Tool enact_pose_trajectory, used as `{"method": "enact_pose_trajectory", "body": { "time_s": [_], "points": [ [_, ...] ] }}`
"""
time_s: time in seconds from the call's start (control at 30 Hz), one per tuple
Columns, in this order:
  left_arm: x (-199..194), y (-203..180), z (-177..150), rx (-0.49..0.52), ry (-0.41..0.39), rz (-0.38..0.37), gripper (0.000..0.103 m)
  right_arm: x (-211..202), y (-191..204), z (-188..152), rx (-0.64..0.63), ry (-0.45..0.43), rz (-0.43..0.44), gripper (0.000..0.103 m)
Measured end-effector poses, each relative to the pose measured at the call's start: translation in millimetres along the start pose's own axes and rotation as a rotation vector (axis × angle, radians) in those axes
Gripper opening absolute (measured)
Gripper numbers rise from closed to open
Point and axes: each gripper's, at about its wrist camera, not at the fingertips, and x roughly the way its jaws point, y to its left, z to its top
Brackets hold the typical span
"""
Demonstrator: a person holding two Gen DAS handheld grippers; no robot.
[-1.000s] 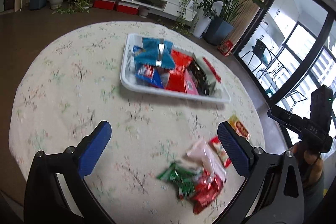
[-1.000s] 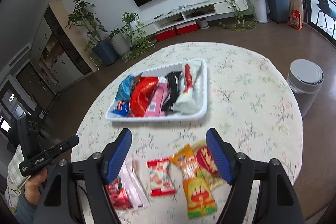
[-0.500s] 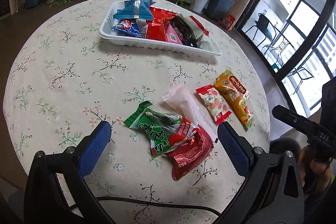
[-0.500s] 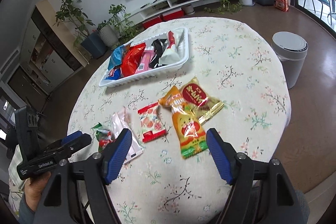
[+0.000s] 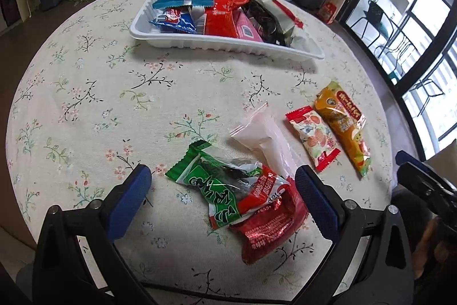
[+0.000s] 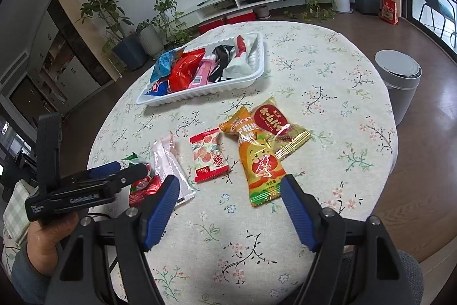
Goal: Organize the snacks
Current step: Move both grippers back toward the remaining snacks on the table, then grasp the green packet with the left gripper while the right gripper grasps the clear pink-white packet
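Several loose snack packets lie on the flowered tablecloth. A green packet [image 5: 211, 187] overlaps a red foil packet [image 5: 268, 222], and both lie below and between the fingers of my left gripper [image 5: 222, 187], which is open and apart from them. Beyond sit a pale pink packet [image 5: 262, 136], a strawberry-print packet [image 5: 312, 139] and an orange packet [image 5: 342, 122]. My right gripper [image 6: 230, 205] is open and empty, with the orange packet [image 6: 260, 165] and the strawberry-print packet [image 6: 208, 155] just ahead. A white tray [image 5: 225, 43] holding several packets sits farther back.
A round-logo packet [image 6: 277, 127] lies partly under the orange one. A hand holds the left gripper [image 6: 125, 169] at the table's left edge. A grey bin [image 6: 400, 85] stands on the floor to the right of the table. Potted plants and a TV shelf line the far wall.
Both grippers have drawn back from the tray and sunk toward the loose packets at the near edge. The packets now look larger and sit between the fingers. Both stayed open.
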Motion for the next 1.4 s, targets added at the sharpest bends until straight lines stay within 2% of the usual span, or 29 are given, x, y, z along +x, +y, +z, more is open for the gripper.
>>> {"method": "enact_pose_trajectory", "body": {
  "time_s": [0.1, 0.17, 0.2, 0.27, 0.47, 0.77, 0.83, 0.97, 1.13, 1.4],
  "points": [
    [8, 4, -1, 0.006, 0.020, 0.014, 0.099, 0, 0, 0, 0.001, 0.000, 0.003, 0.076],
    [12, 11, -3, -0.010, 0.030, 0.013, 0.087, 0, -1, 0, -0.002, 0.001, 0.002, 0.076],
    [11, 13, -4, -0.005, 0.023, 0.016, 0.085, 1, -1, 0, -0.003, 0.001, 0.001, 0.076],
    [10, 21, -3, -0.010, 0.021, 0.015, 0.073, 1, -1, 0, -0.006, 0.004, 0.002, 0.076],
    [12, 23, 0, 0.015, 0.037, 0.050, 0.072, 3, 3, 0, -0.032, 0.008, -0.017, 0.076],
    [17, 18, 8, 0.023, 0.045, 0.026, 0.071, 9, 16, 5, -0.085, 0.023, -0.025, 0.074],
    [16, 19, 9, 0.034, 0.044, 0.030, 0.067, 14, 25, 10, -0.134, 0.024, -0.012, 0.071],
    [14, 24, 8, 0.040, 0.043, 0.030, 0.054, 39, 50, 22, -0.239, 0.105, 0.033, 0.061],
    [12, 34, 11, 0.060, 0.050, 0.022, 0.042, 69, 84, 26, -0.362, 0.200, 0.079, 0.057],
    [16, 41, 26, 0.084, 0.069, 0.025, 0.043, 91, 95, 27, -0.385, 0.254, 0.081, 0.057]
  ]
}}
